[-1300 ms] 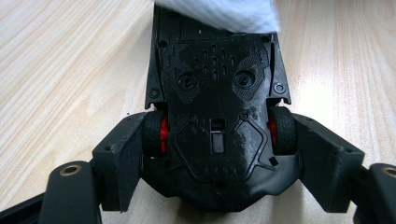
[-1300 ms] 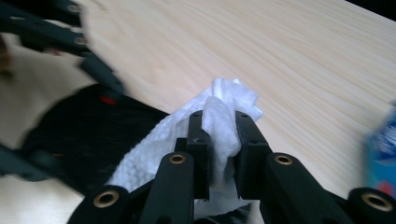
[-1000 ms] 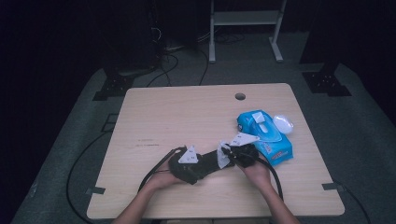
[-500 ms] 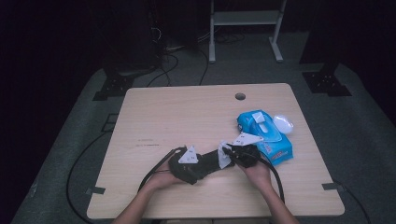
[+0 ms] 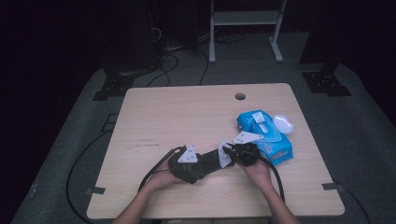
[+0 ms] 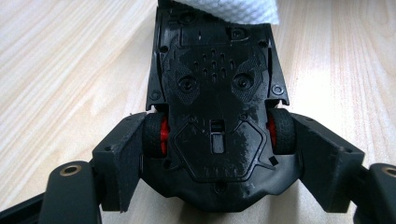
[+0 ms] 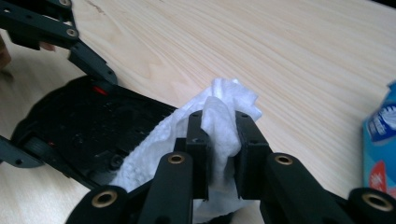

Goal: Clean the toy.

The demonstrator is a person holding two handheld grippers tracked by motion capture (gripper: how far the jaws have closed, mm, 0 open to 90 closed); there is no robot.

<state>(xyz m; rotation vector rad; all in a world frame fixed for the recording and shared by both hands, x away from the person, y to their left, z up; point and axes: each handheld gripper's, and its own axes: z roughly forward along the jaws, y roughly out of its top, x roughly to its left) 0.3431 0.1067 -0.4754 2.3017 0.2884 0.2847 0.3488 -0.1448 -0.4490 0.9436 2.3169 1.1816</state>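
We see the toy car lying underside up at the near middle of the bench, the wipe on its right end. The wipes pack lies just right of it, a lid beside the pack's far right.

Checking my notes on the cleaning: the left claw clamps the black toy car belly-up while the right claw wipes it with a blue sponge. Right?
Not quite. The right claw is shut on a white wipe, not a blue sponge, as the right gripper view shows. The left claw does clamp the black toy car belly-up.
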